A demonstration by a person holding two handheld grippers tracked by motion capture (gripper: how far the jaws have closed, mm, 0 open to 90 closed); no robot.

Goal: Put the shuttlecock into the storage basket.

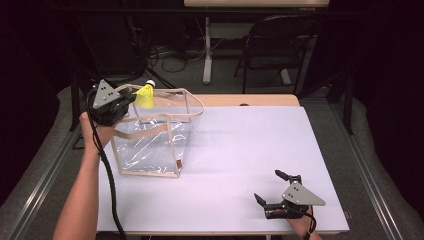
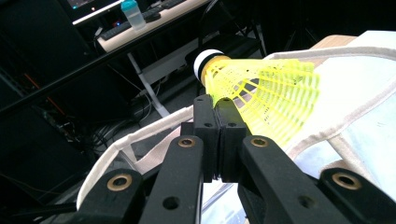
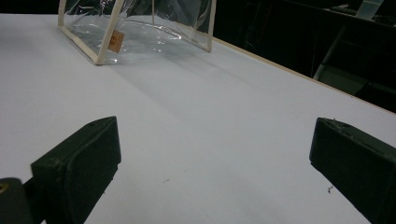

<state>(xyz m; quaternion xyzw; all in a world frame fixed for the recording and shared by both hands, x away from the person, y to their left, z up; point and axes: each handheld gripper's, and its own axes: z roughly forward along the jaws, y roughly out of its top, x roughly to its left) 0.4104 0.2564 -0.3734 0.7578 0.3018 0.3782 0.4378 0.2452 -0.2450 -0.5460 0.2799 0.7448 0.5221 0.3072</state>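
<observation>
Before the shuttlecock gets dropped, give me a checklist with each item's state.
1. Left tool shut on the yellow shuttlecock: ok.
2. Shuttlecock over the clear bag mouth: ok, at its back rim.
3. Bag mouth open: ok.
4. Bag standing upright on the table: ok.
5. Right tool open and apart from the bag: ok.
6. Grip firm enough: cannot tell; the pads pinch only the skirt's edge.

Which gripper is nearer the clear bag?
Left. The left gripper is at the clear bag's rim, clamping a shuttlecock; the right gripper rests open across the table.
</observation>
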